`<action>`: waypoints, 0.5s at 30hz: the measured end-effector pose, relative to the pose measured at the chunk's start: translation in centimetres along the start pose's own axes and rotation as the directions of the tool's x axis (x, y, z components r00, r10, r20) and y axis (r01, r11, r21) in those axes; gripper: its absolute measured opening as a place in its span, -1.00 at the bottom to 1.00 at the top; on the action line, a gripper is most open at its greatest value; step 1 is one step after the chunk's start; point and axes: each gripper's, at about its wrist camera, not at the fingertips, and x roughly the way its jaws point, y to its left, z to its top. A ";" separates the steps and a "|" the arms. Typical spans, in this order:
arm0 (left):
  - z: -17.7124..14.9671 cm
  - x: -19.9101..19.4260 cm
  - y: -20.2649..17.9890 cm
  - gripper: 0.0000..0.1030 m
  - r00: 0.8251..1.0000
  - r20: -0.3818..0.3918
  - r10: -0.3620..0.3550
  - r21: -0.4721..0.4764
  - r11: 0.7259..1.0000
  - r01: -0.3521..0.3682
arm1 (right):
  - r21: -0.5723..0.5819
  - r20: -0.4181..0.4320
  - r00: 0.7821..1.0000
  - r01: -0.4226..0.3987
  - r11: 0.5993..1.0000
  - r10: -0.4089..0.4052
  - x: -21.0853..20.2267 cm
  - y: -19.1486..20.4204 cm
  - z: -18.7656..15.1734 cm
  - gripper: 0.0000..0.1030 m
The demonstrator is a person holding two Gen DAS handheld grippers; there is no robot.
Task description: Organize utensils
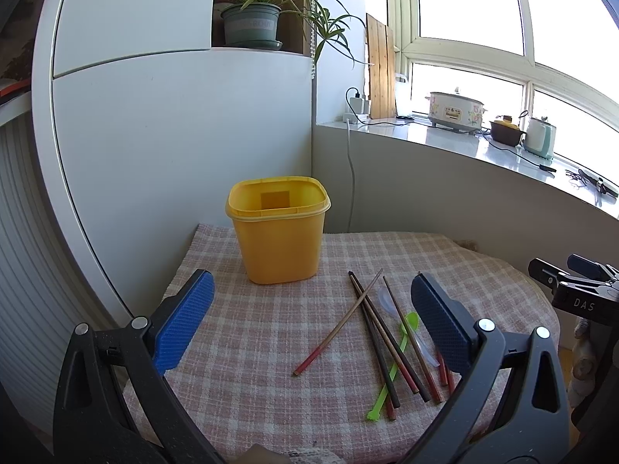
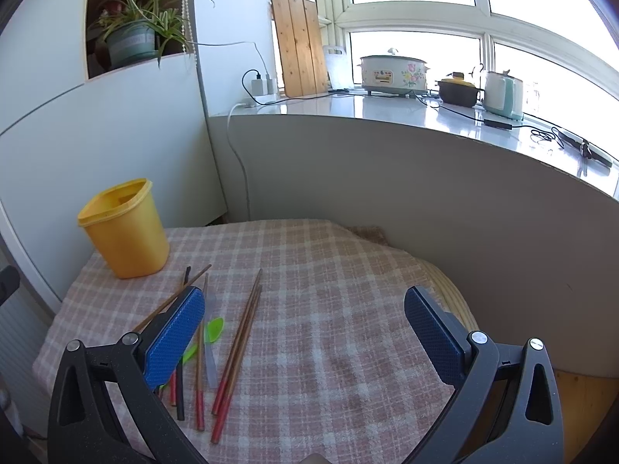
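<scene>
A yellow plastic bin (image 1: 279,229) stands upright and empty at the back left of the checked cloth (image 1: 271,332); it also shows in the right wrist view (image 2: 124,230). Several red-tipped and dark chopsticks (image 1: 387,344), a green spoon (image 1: 394,363) and a clear spoon (image 1: 387,299) lie loose in front of it to the right. In the right wrist view the chopsticks (image 2: 238,348) and green spoon (image 2: 214,328) lie beside my left finger. My left gripper (image 1: 311,321) is open and empty above the cloth. My right gripper (image 2: 303,332) is open and empty.
A white cabinet wall (image 1: 185,135) rises behind the bin. A windowsill counter (image 2: 387,106) holds a slow cooker (image 2: 392,73), a dark pot and a kettle, with cables. The other gripper's body (image 1: 576,290) shows at the right edge. The cloth's right half (image 2: 348,309) is bare.
</scene>
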 end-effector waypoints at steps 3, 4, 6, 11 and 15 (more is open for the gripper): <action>0.0 0.0 0.0 1.00 1.000 -0.001 0.001 -0.001 1.000 -0.001 | 0.000 0.000 1.000 0.000 1.000 0.000 0.0 0.0 0.0 0.99; 0.0 0.0 0.0 1.00 1.000 -0.002 0.000 -0.003 1.000 0.000 | 0.001 -0.001 1.000 -0.001 1.000 0.001 0.0 0.0 0.0 0.99; -0.1 0.0 -0.1 1.00 1.000 0.000 0.000 -0.001 1.000 0.000 | 0.001 -0.001 1.000 0.003 1.000 -0.003 0.0 0.0 -0.1 0.99; 0.1 0.0 -0.2 1.00 1.000 -0.007 0.001 -0.001 1.000 -0.001 | -0.001 -0.011 1.000 0.014 1.000 -0.014 0.2 0.0 -0.2 0.99; 0.0 0.3 -0.3 1.00 1.000 -0.014 -0.002 -0.006 1.000 0.002 | -0.004 -0.017 1.000 0.025 1.000 -0.025 0.4 0.0 -0.2 0.99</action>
